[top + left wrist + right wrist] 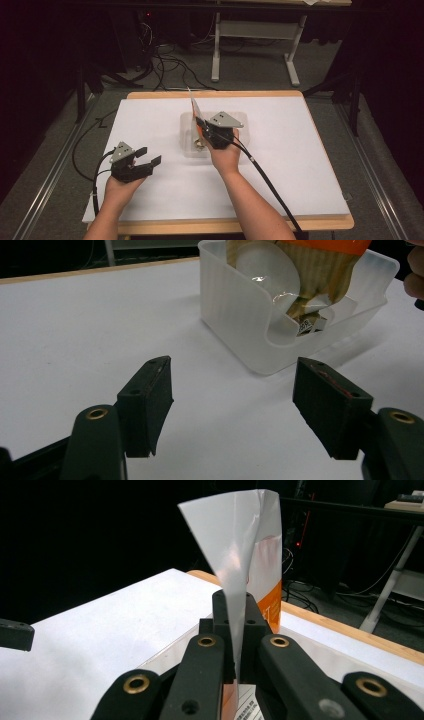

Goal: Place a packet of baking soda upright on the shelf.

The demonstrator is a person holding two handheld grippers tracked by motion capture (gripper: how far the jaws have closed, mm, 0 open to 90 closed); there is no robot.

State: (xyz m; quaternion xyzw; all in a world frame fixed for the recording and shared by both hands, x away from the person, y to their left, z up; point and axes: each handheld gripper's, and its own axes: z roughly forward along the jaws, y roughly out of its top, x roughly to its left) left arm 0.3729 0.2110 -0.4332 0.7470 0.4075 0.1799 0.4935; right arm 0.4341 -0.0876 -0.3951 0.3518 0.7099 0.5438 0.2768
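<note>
While the right gripper (205, 131) clamps it, the snack pouch (250, 580) stands upright, its lower end down in the translucent plastic bin (187, 142) near the middle of the desk (300, 165). I see its jaws pinched tight on the pouch's thin edge in the right gripper view, silver film and an orange panel rising above them. From the left gripper view the pouch (305, 275) shows a clear window, tan ribbed print and an orange band, with its bottom corner resting inside the bin (235, 315). A small labelled item (307, 326) lies on the bin floor under the pouch; I can't tell what it is.

Right hand (225, 152) sits at the bin's near edge, cable trailing back toward the desk's front right.

Left gripper (147, 157) is well apart from the bin, low over the desk at front left, jaws spread wide with nothing between them. It points toward the bin.

Desk has a white top with a wood-coloured rim. Behind it on the floor: loose cables (170, 65) and a white table frame (255, 45).
</note>
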